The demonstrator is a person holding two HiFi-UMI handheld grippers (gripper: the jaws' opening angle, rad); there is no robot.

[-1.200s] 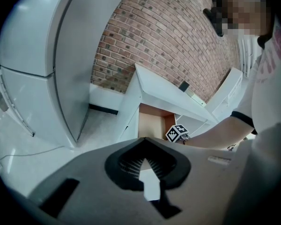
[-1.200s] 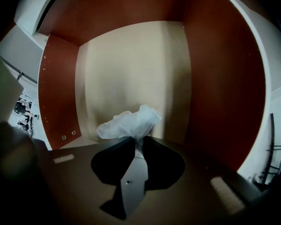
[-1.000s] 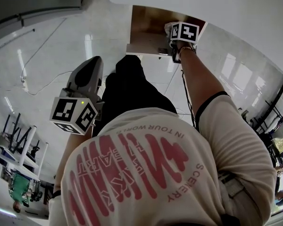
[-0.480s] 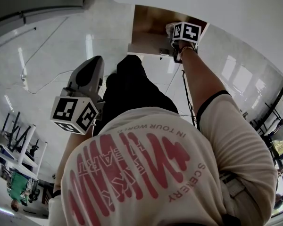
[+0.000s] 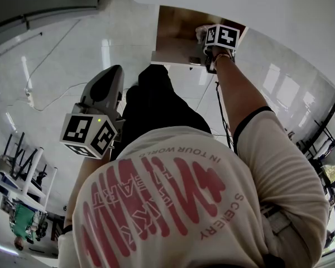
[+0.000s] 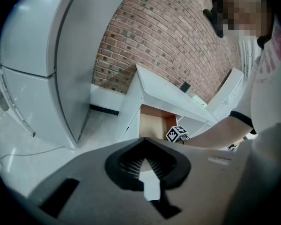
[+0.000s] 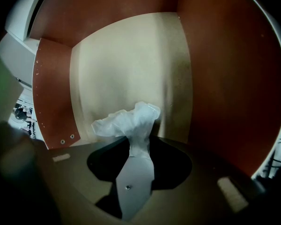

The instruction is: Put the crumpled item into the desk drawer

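Both right gripper [image 7: 140,143] jaws have just been opening, crumpled item [image 7: 125,123] between them over the drawer [image 7: 126,64] floor; spread wider, withdraw straight; left gripper [image 6: 145,157] closed, empty

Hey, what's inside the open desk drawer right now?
A crumpled white wad shows against the drawer's pale floor, its tail between the right gripper's jaws, which have just been opening. Whether it rests on the floor is unclear. The gripper's body covers the near part of the floor.

Office-like room: white desk [image 6: 164,92], brick wall [image 6: 154,41], glossy tiled floor [image 5: 61,54].
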